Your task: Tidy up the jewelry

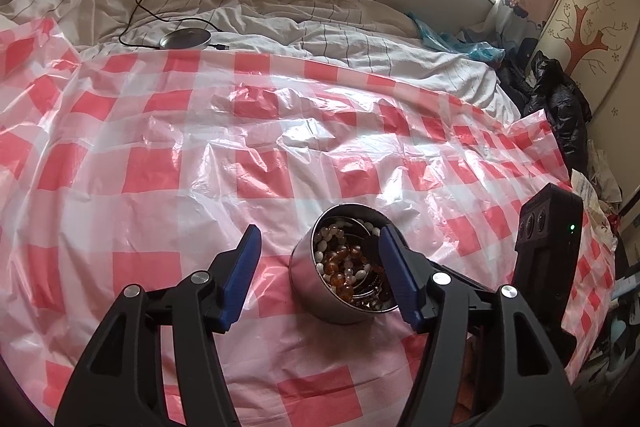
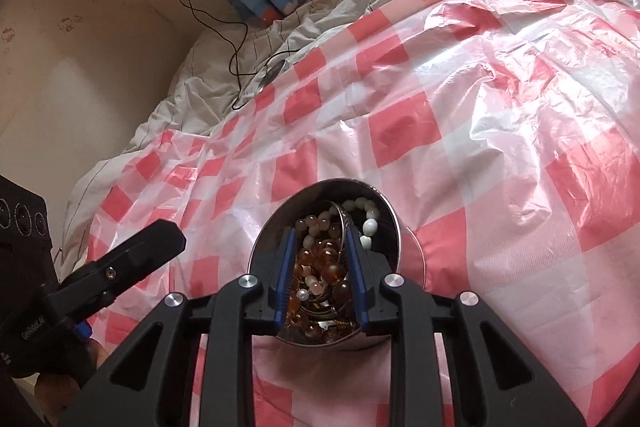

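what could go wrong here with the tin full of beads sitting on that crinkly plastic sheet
1. The right tool has its fingers down inside the metal tin among tangled bead bracelets; lifting one strand may drag others out.
2. The tin sits on a wrinkled checked plastic sheet over soft bedding, so a sideways pull could tip or slide it.
3. The left tool is open around the tin and not pressing it, so nothing steadies it.

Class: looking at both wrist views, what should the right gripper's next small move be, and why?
Probably lift straight up out of the tin. The right gripper sits inside it, fingers parted with only loose beads between them, nothing pinched; the left gripper stands open beside the tin.
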### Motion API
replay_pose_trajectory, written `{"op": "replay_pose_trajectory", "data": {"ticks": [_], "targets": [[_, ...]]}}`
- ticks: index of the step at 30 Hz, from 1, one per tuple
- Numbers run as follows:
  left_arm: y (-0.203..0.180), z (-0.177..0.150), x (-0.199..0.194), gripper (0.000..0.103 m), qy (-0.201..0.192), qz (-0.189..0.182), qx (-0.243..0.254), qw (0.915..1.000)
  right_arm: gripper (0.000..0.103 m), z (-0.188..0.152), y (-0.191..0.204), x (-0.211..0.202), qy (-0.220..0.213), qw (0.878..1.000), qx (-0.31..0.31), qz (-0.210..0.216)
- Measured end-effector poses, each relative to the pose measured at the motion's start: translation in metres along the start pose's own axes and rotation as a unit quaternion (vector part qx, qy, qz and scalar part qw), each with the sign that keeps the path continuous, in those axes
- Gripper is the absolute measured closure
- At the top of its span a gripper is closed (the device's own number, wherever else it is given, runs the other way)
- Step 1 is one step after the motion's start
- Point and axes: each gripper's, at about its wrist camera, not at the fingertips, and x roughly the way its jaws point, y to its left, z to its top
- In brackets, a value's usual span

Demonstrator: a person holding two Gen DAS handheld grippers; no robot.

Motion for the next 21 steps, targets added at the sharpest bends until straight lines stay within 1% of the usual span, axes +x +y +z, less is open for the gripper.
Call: {"op": "replay_pose_trajectory", "data": {"ticks": [2,4,5,7,8,9,10,11,13,15,16,17,19,21], "targets": [[-0.005,-0.006,-0.003,0.043,0.000,0.016,0.012,0.9998,0.074,0.001,0.002,-0.009,-0.013,1.000,0.002,-0.002],[-0.012,-0.013,-0.009,0.037,-0.006,0.034,0.033,0.9989,0.062,0.001,0.006,-0.023,-0.035,0.999,-0.005,-0.009],[-0.017,-0.017,-0.012,0.035,-0.010,0.045,0.044,0.9980,0.059,0.000,0.009,-0.033,-0.047,0.999,-0.012,-0.017],[-0.025,-0.028,-0.022,0.027,-0.021,0.068,0.063,0.9955,0.047,-0.006,0.020,-0.051,-0.070,0.996,-0.038,-0.049],[-0.029,-0.035,-0.028,0.025,-0.026,0.079,0.070,0.9940,0.043,-0.009,0.025,-0.058,-0.076,0.993,-0.053,-0.067],[-0.032,-0.042,-0.033,0.021,-0.030,0.089,0.078,0.9925,0.035,-0.013,0.032,-0.064,-0.080,0.990,-0.071,-0.088],[-0.035,-0.049,-0.040,0.019,-0.034,0.100,0.085,0.9908,0.028,-0.019,0.039,-0.070,-0.084,0.986,-0.092,-0.114],[-0.037,-0.056,-0.045,0.018,-0.037,0.110,0.091,0.9890,0.026,-0.027,0.045,-0.075,-0.089,0.980,-0.108,-0.141],[-0.039,-0.070,-0.056,0.014,-0.039,0.131,0.106,0.9850,0.016,-0.042,0.049,-0.083,-0.094,0.972,-0.126,-0.175],[-0.043,-0.083,-0.063,0.011,-0.035,0.153,0.124,0.9798,0.012,-0.061,0.050,-0.093,-0.095,0.965,-0.130,-0.206],[-0.045,-0.090,-0.067,0.010,-0.034,0.161,0.131,0.9776,0.012,-0.068,0.048,-0.098,-0.094,0.963,-0.132,-0.214],[-0.045,-0.095,-0.072,0.010,-0.037,0.160,0.129,0.9780,0.011,-0.076,0.046,-0.103,-0.094,0.960,-0.135,-0.225],[-0.040,-0.104,-0.081,0.008,-0.040,0.150,0.108,0.9820,0.010,-0.087,0.044,-0.116,-0.105,0.953,-0.136,-0.249],[-0.037,-0.111,-0.086,0.008,-0.040,0.146,0.099,0.9835,0.008,-0.092,0.041,-0.126,-0.119,0.951,-0.126,-0.256]]}}
